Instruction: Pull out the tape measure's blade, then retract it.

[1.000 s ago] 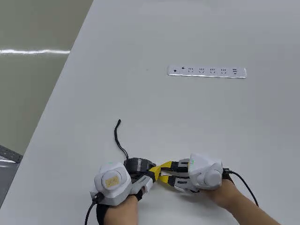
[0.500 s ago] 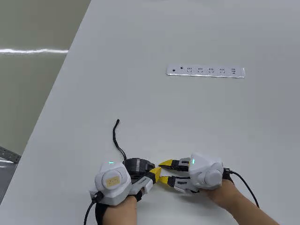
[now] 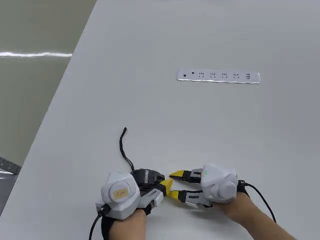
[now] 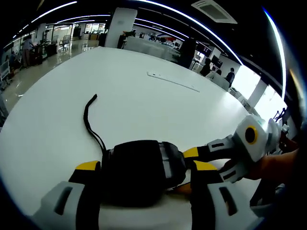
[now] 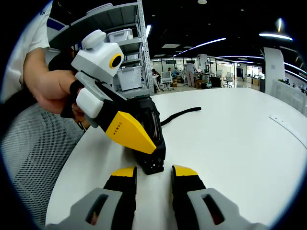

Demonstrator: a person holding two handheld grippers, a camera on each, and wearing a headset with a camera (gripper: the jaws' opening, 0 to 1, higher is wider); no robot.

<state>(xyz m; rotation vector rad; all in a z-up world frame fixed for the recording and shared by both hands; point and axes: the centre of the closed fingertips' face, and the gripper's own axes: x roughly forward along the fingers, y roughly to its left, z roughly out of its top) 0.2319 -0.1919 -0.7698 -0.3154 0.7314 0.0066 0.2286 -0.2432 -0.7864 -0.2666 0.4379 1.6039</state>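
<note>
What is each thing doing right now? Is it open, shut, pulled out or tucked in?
tape measure: gripped, blade tucked in
left gripper: shut on the tape measure's body
right gripper: open, jaws either side of the tape measure's front tip, not pinching it
strap: lying loose and curved on the table
power strip: lying flat, no plug seen in it

Head view looks down; opposed gripper views share tape measure (image 4: pixel 136 172)
</note>
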